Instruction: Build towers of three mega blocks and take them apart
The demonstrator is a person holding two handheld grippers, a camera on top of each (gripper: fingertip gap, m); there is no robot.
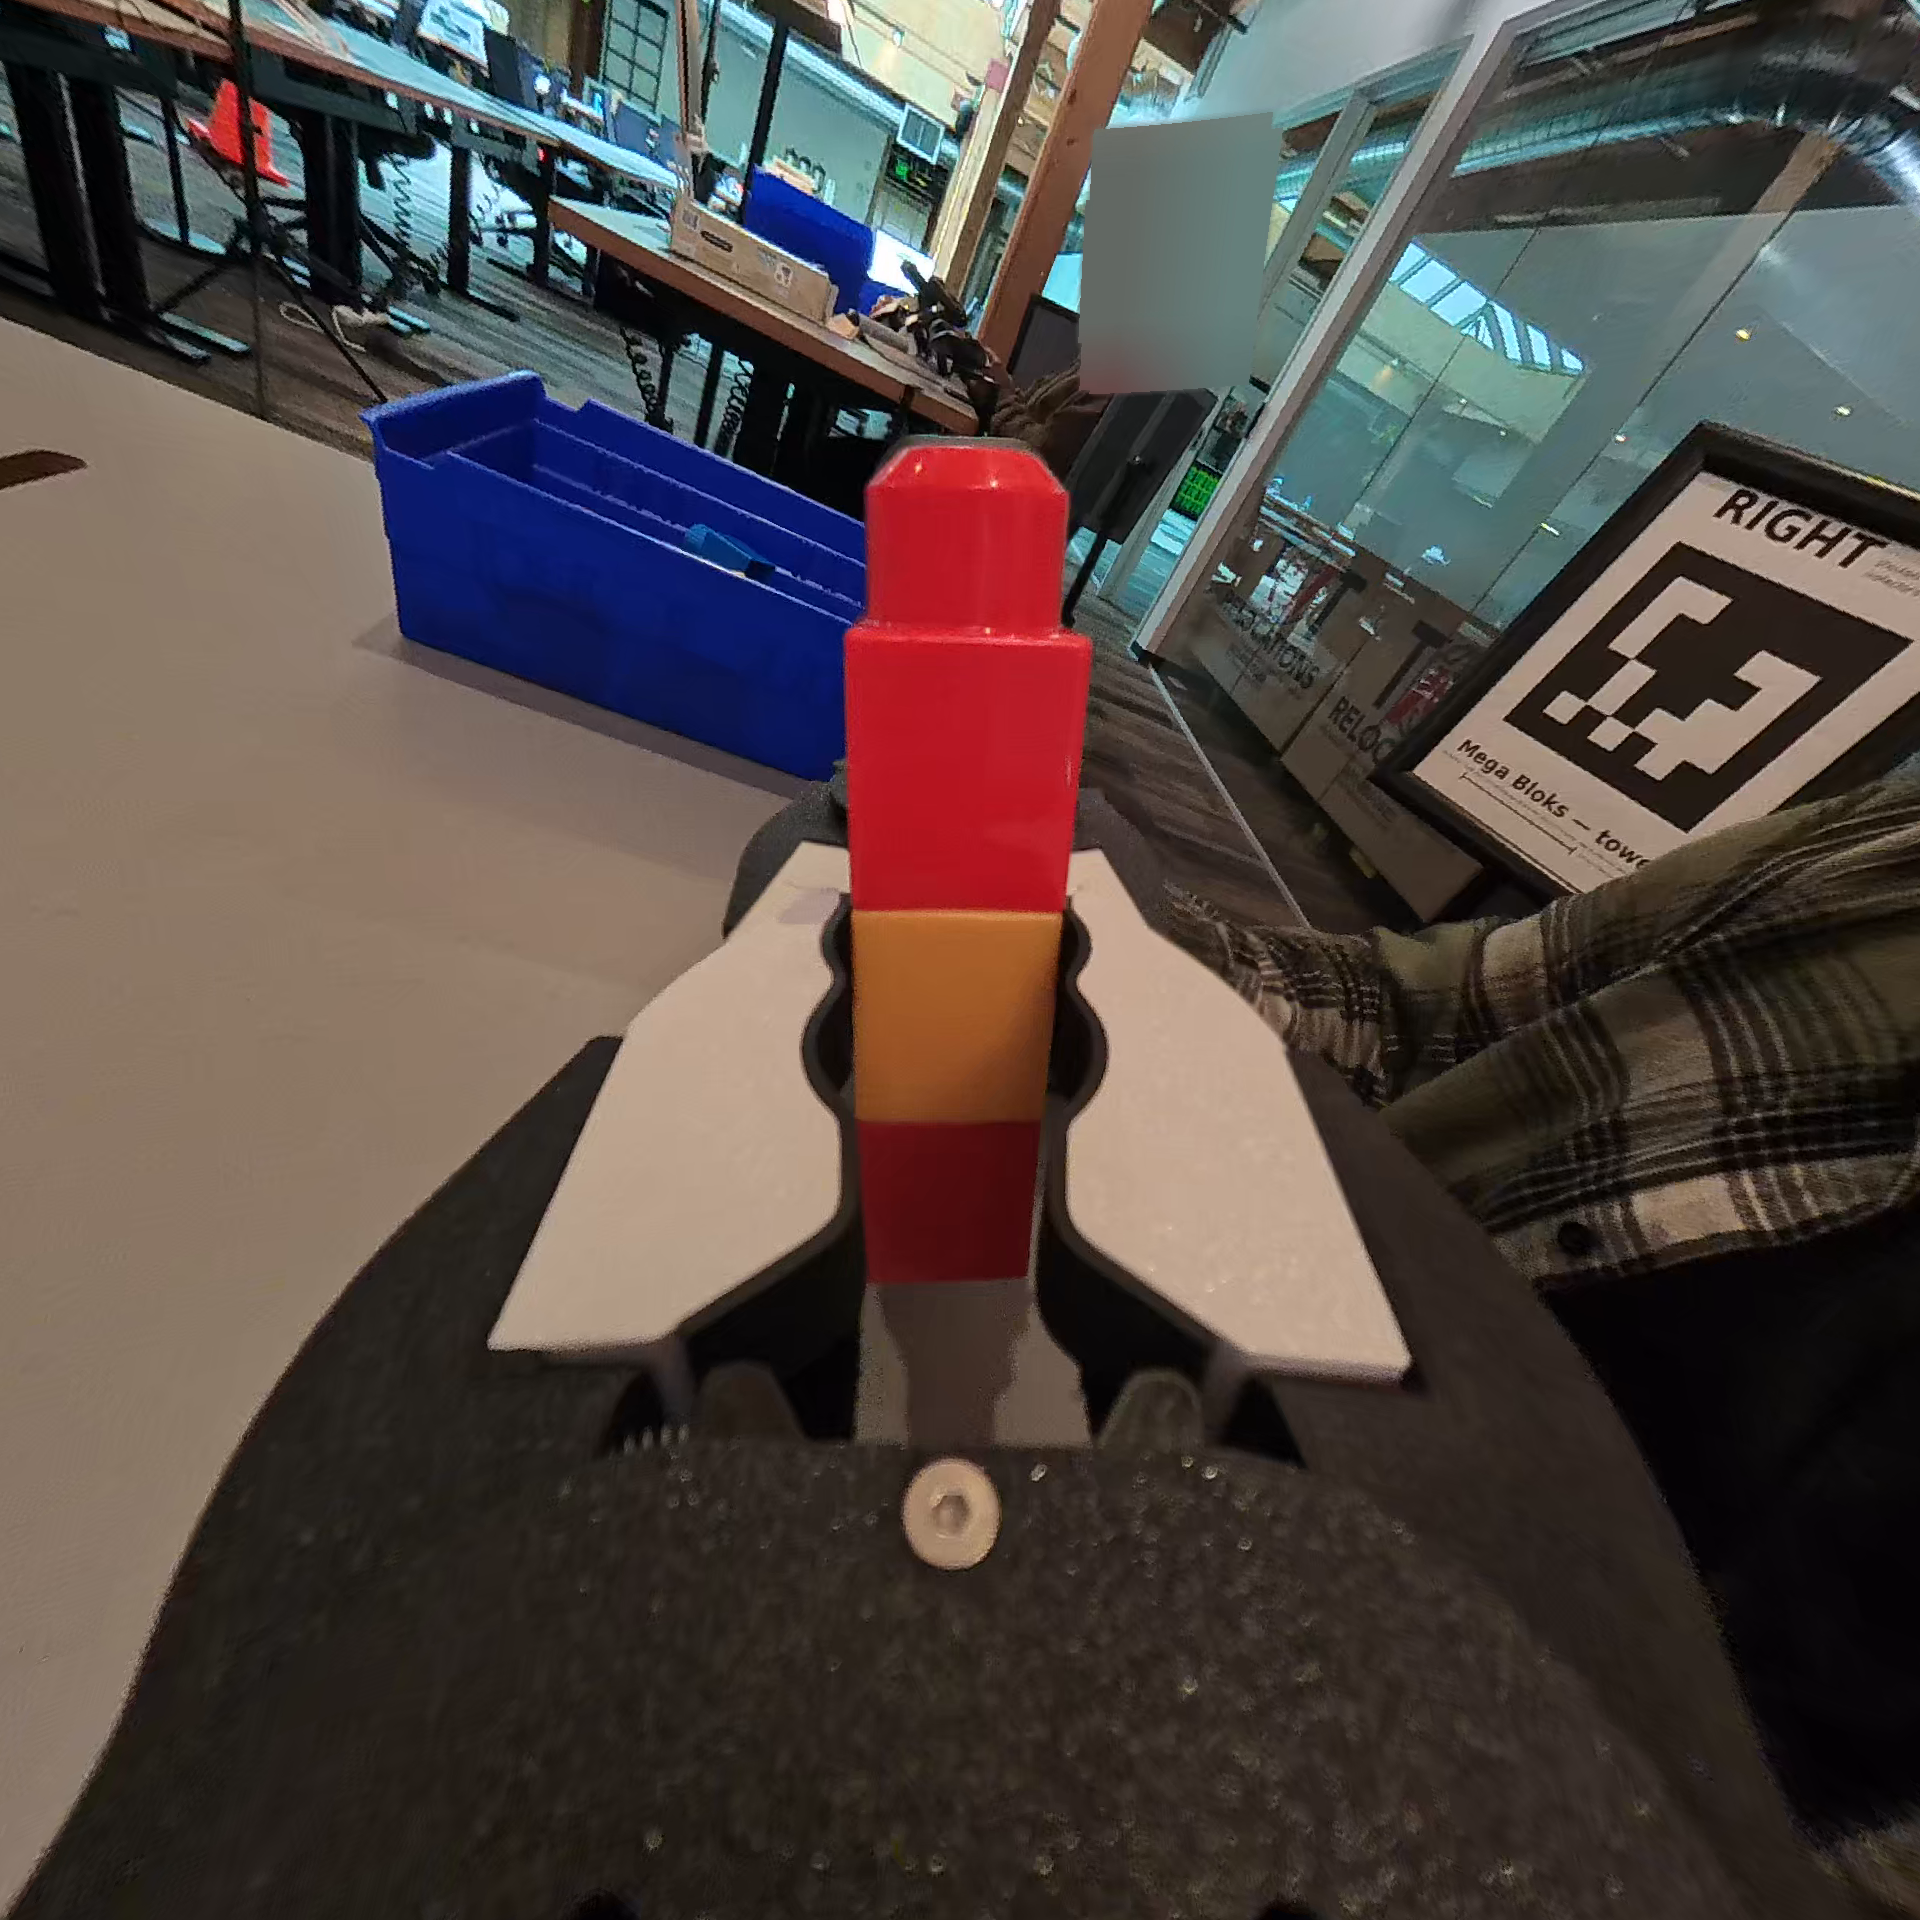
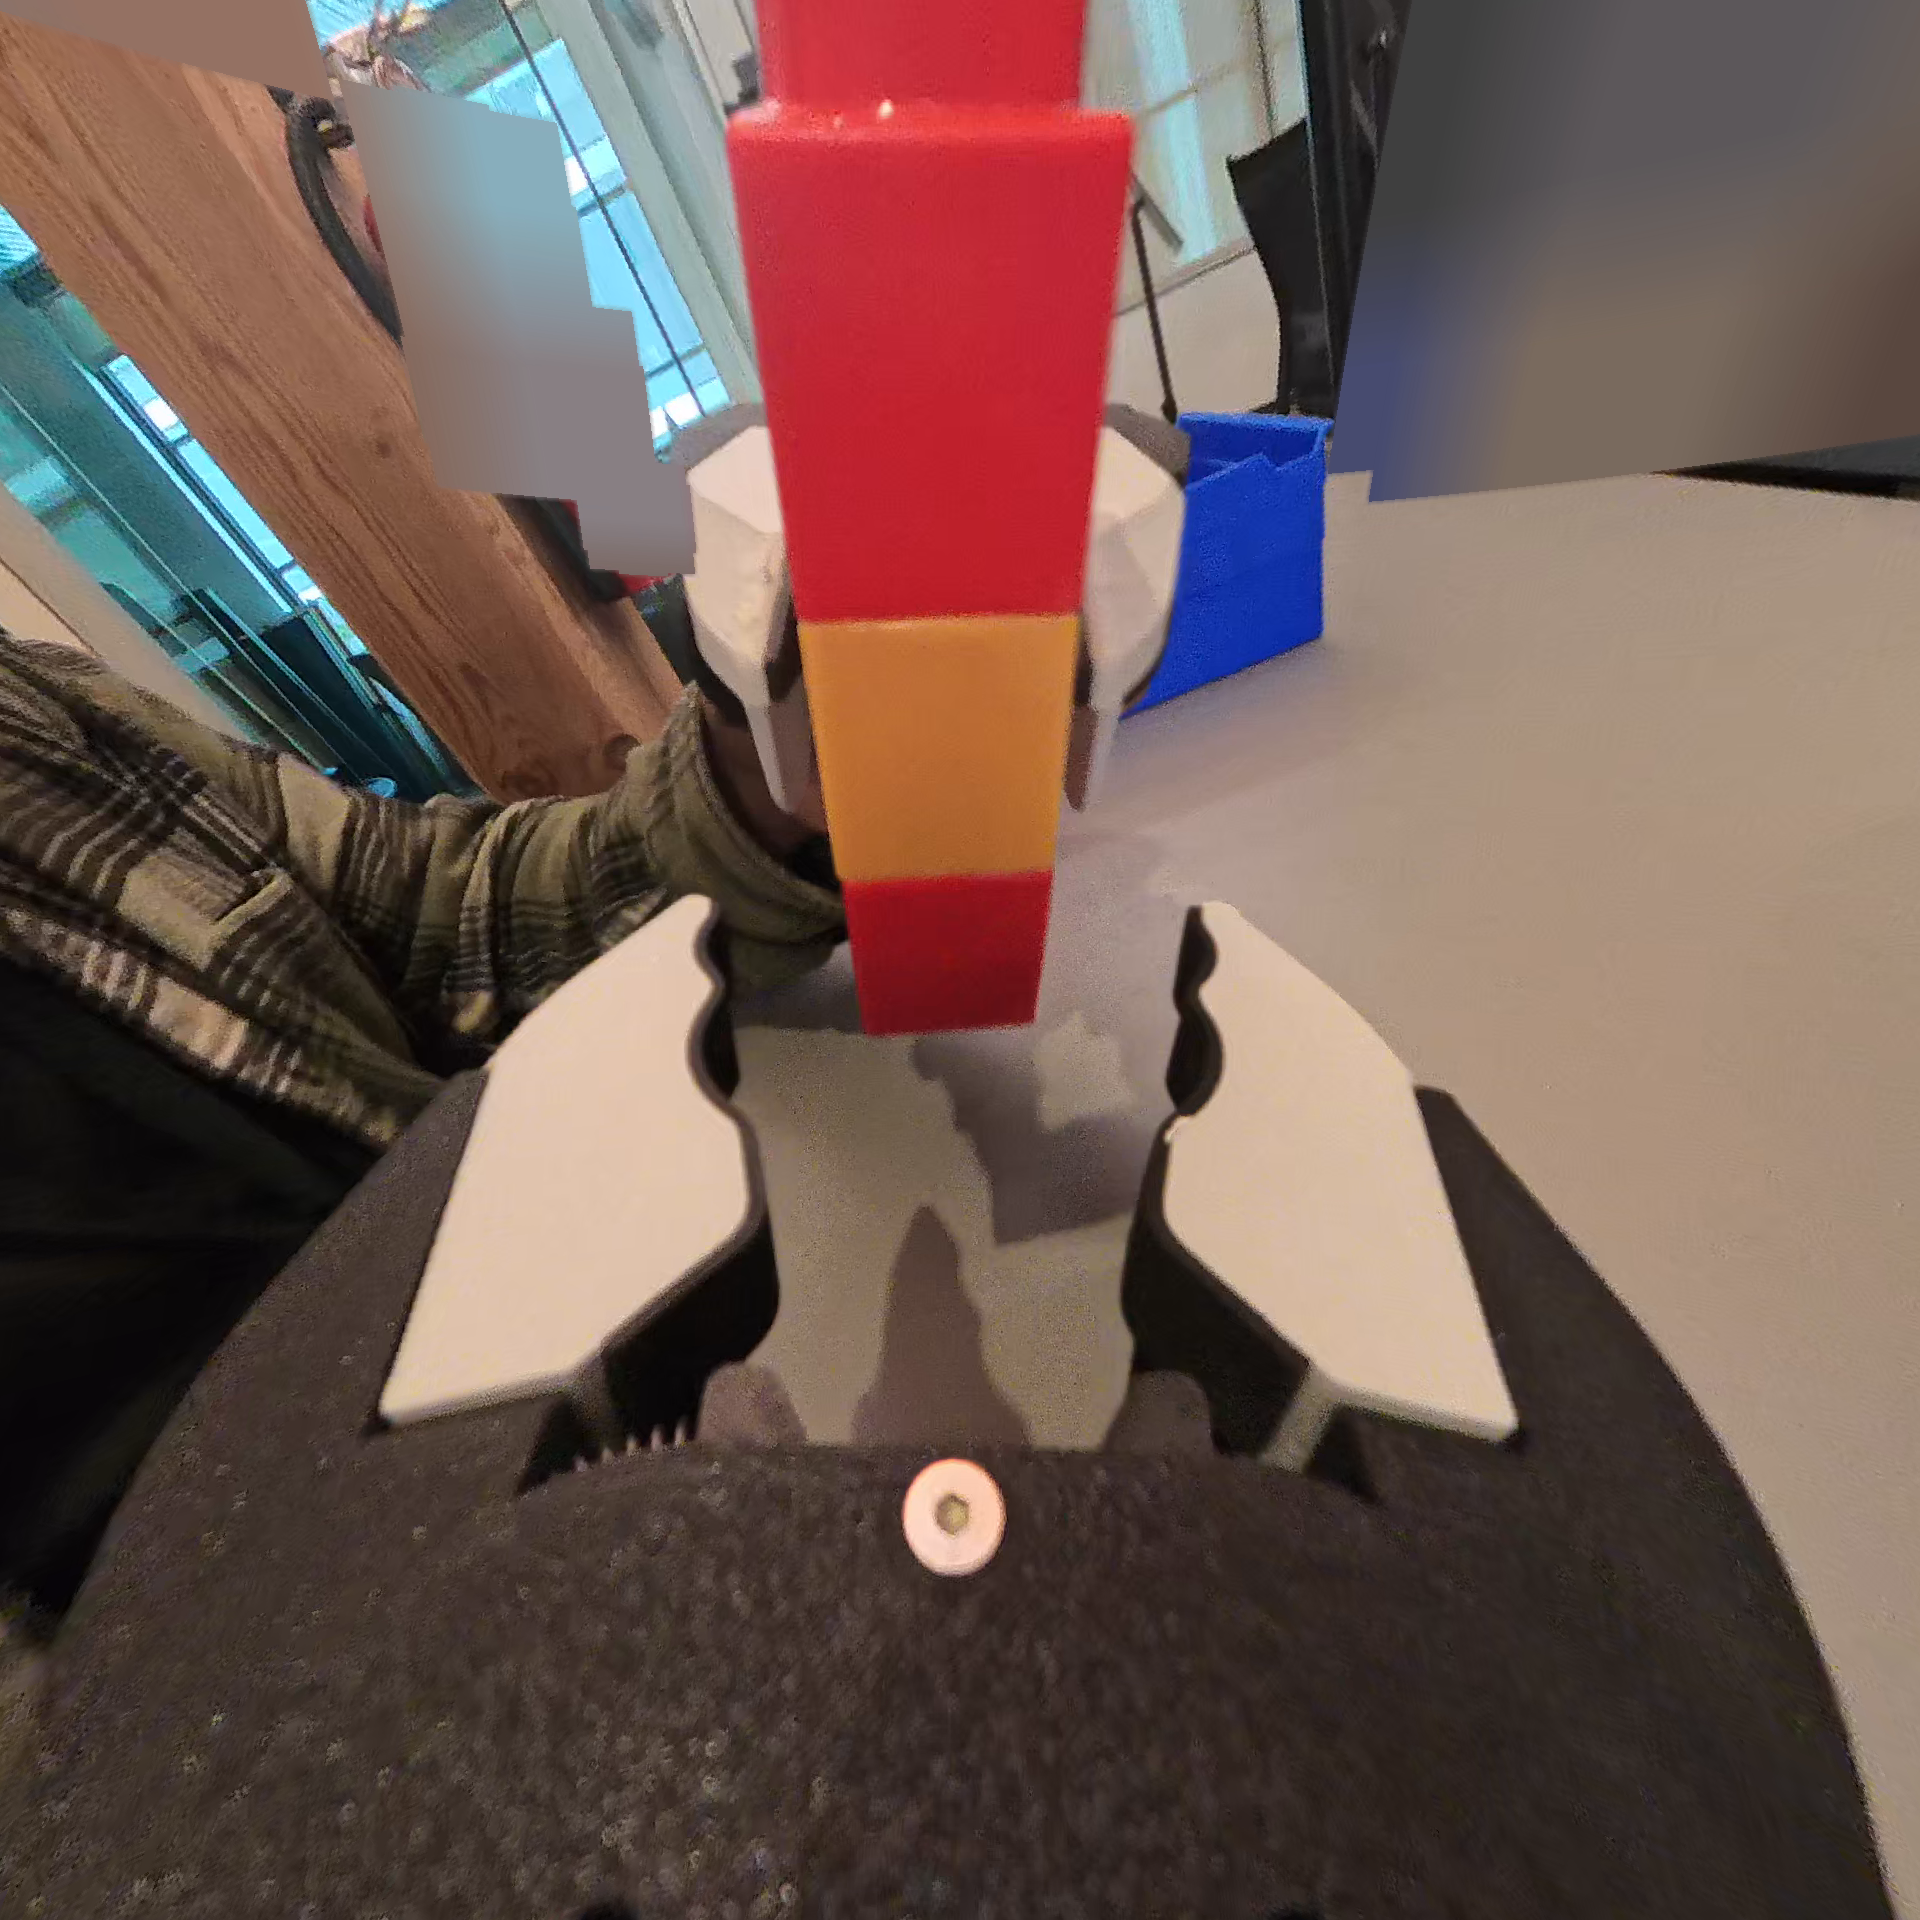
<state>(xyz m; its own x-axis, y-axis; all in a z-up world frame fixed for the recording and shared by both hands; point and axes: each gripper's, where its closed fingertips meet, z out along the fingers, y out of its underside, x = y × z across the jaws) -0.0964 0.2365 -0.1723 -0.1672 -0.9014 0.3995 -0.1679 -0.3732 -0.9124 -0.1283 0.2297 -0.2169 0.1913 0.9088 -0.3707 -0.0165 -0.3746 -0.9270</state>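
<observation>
A tower of three mega blocks stands on the grey table: a red block at the bottom, an orange block in the middle, a tall red block on top. My left gripper is shut on the tower, its fingers against the orange block. In the right wrist view the same tower shows, with the orange block held by the left gripper's fingers. My right gripper is open, its tips on either side of the bottom red block without touching it.
A blue bin sits on the table behind and left of the tower; it also shows in the right wrist view. A framed sign stands at the right. A plaid sleeve reaches in from the right. Spacing between my two grippers at the tips: around 5 centimeters.
</observation>
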